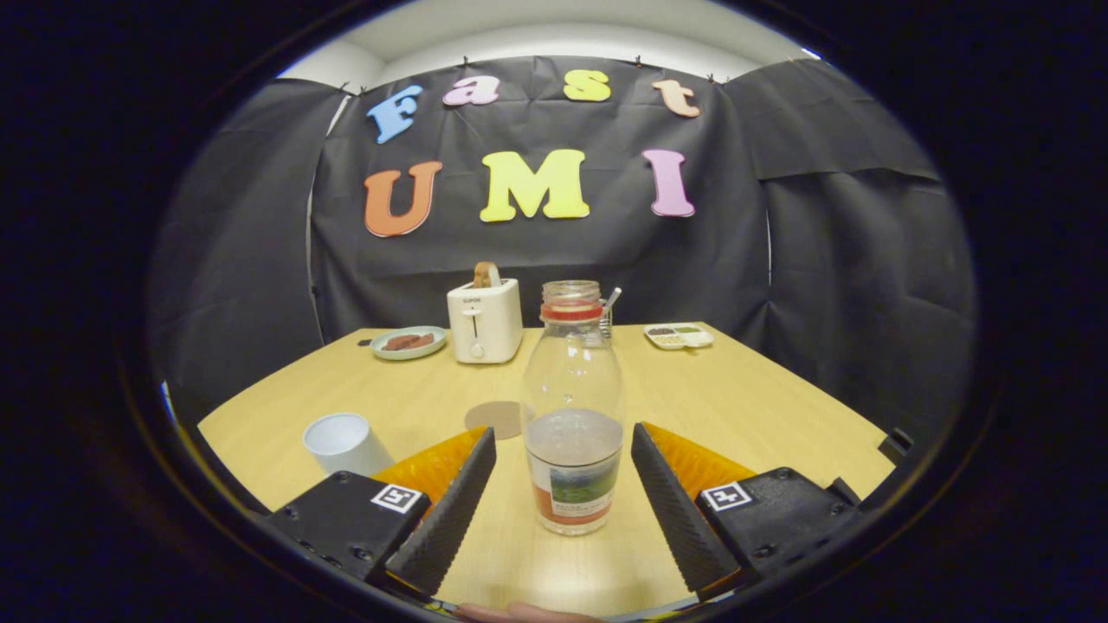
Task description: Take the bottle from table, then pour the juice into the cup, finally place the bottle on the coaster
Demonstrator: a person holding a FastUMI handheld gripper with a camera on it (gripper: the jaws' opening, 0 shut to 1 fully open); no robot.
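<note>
A clear plastic bottle (572, 407) with a red neck ring, no cap and a label near its base stands upright on the wooden table (736, 407), about a third full of pale liquid. It stands between the fingers of my gripper (563, 443), which is open; there is a gap on each side and neither finger touches it. A white cup (344, 442) stands to the left, just beyond the left finger. A round brown coaster (495, 419) lies flat on the table behind the left finger, partly hidden by the bottle.
At the far side of the table stand a white toaster (484, 321) with a slice in it, a plate (408, 343) with brown food to its left, and a small divided dish (679, 336) to the right. A utensil holder peeks out behind the bottle's neck.
</note>
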